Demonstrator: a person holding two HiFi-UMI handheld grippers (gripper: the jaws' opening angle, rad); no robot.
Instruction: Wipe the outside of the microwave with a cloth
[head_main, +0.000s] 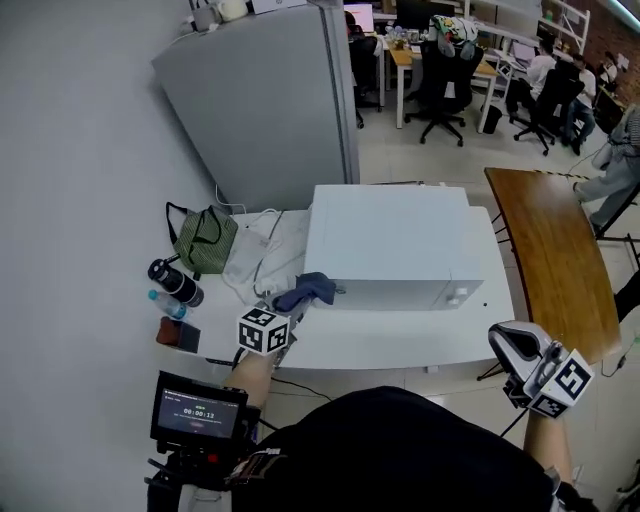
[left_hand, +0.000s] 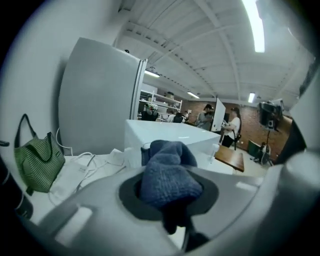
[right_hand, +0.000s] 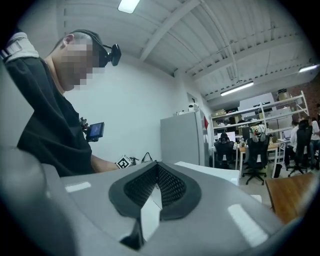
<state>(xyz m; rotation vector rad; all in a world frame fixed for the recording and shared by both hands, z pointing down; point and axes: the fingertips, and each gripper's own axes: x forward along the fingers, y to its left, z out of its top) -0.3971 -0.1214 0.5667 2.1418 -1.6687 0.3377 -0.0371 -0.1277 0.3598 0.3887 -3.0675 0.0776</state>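
A white microwave stands on a white table. My left gripper is shut on a blue cloth, held at the microwave's front left corner. In the left gripper view the cloth is bunched between the jaws of the left gripper, with the microwave just beyond it. Whether the cloth touches the microwave I cannot tell. My right gripper hangs off the table's front right corner, away from the microwave. In the right gripper view the right gripper has its pads together with nothing between them.
A green bag, a black bottle, a water bottle and loose cables lie left of the microwave. A grey fridge stands behind it. A wooden table is at the right. Office chairs and people are further back.
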